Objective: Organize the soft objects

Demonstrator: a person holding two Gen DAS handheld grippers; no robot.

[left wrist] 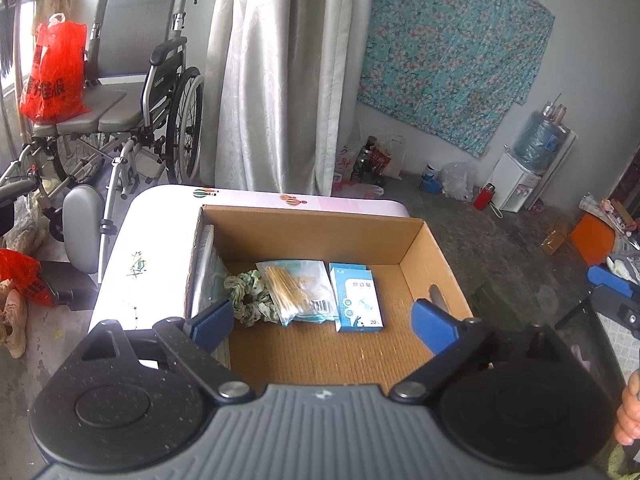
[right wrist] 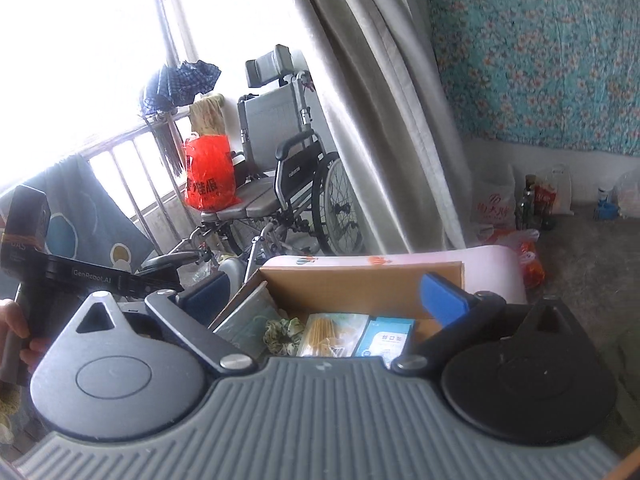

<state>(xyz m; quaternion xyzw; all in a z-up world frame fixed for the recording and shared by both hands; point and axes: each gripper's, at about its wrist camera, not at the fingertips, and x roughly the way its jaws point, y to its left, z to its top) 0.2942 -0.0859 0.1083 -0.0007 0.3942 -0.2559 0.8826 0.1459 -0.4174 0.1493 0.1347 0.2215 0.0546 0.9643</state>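
I am holding my left gripper (left wrist: 322,322) above the near edge of the cardboard box (left wrist: 436,276), and its blue fingers (left wrist: 434,326) are standing wide apart with nothing between them. My right gripper (right wrist: 326,300) is hanging nearer to level over the same box (right wrist: 360,280), its jaws likewise spread and gripping nothing. The box is sitting on a white table (left wrist: 116,264), taking up most of its right side and reaching its far edge.

Inside the box, the things are lying in a row across the middle of the floor. The green patterned scrunchie (left wrist: 249,296) is resting toward the left wall, just beside a flat pale packet (left wrist: 206,276) leaning against that wall. Touching the scrunchie on its right, a clear bag of cotton swabs (left wrist: 298,290) is lying flat, and a small blue and white carton (left wrist: 358,300) is lying against the bag's right edge. In the right wrist view my left hand (right wrist: 14,332) is showing at the picture's left edge, wrapped around the other gripper's handle.
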